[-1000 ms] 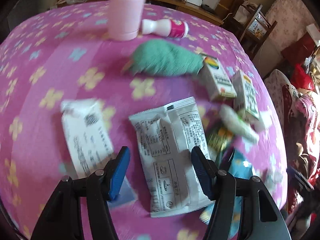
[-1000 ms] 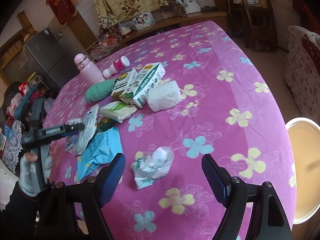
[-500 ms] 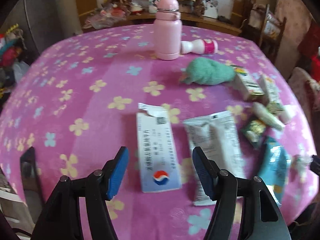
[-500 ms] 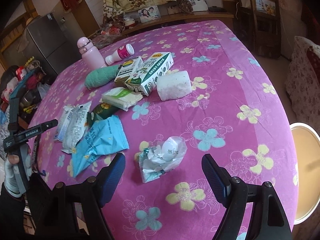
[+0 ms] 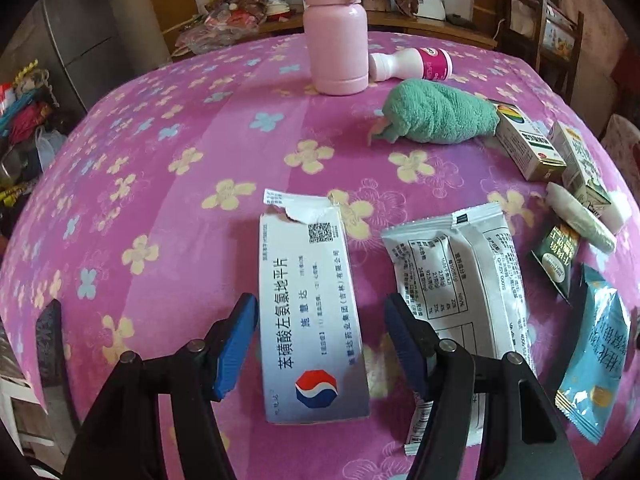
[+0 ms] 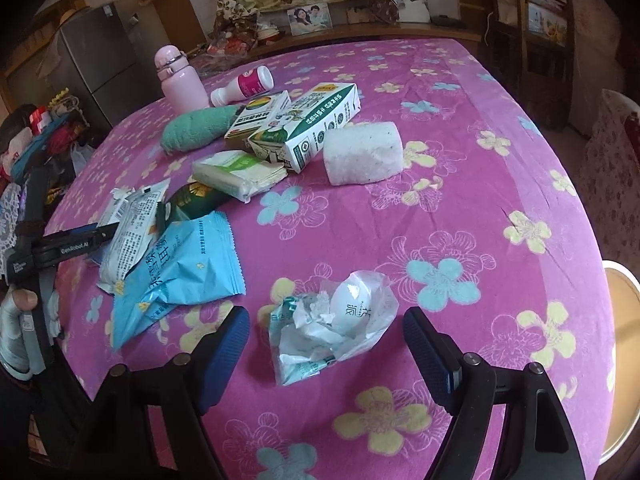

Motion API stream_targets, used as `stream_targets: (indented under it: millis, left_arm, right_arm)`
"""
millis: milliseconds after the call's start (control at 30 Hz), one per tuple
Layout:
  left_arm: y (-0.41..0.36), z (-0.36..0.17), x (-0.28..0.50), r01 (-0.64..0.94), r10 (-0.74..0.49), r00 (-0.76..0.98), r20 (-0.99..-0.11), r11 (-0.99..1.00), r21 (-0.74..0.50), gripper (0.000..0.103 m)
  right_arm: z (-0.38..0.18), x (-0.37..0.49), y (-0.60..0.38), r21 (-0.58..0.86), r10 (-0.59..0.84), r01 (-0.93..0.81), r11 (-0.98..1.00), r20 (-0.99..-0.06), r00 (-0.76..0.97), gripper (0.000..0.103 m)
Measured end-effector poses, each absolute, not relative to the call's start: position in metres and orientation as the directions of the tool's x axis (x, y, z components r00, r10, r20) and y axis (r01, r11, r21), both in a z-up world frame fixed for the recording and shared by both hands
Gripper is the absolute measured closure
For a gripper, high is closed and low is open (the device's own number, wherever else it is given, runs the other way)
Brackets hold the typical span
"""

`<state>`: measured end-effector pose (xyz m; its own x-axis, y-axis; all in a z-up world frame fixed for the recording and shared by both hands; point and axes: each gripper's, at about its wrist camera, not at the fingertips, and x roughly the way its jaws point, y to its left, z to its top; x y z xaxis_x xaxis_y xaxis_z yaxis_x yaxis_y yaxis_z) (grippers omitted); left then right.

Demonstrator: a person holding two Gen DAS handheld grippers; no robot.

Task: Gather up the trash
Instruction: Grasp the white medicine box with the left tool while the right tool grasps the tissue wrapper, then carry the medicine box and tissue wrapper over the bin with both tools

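Tablecloth (image 5: 160, 200): matt printed cloth. Medicine box (image 5: 310, 312): torn glossy cardboard. Crumpled wrapper (image 6: 332, 328): clear glossy plastic. Towel (image 5: 436, 116): rough terry.

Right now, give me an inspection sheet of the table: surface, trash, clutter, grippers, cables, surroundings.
Surface: magenta flowered tablecloth, covers the whole table.
Job's things: flattened white medicine box, white snack wrapper, light blue snack bag, crumpled clear plastic wrapper, green-and-white milk carton, all lying flat.
Clutter: pink flask upright; small white bottle on its side behind it; rolled green cloth; white sponge block.
Grippers: left gripper open, astride the medicine box; right gripper closing, astride the plastic wrapper, pads not yet on it.
Cables: nothing seen.
Surroundings: grey fridge, wooden shelf, framed photo.
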<state>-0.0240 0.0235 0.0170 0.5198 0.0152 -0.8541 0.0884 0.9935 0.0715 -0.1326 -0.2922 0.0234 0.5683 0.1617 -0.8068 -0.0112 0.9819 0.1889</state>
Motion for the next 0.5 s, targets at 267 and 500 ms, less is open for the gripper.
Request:
stream_targets:
  millis: [267,500]
  left_arm:
    - [0.032,0.020,-0.034,0.096,-0.059,0.504,-0.861,0.995,-0.013,0.052]
    - [0.028,0.059,-0.054,0.120,-0.106,0.561,-0.821,0.992,-0.045,0.052]
  right_arm:
    - [0.029,-0.144,-0.289,0.150,0.156,-0.061,0.987,-0.789,0.595,0.067]
    - [0.059,-0.157,-0.291,0.174,0.186,-0.084,0.981,-0.735,0.653,0.067]
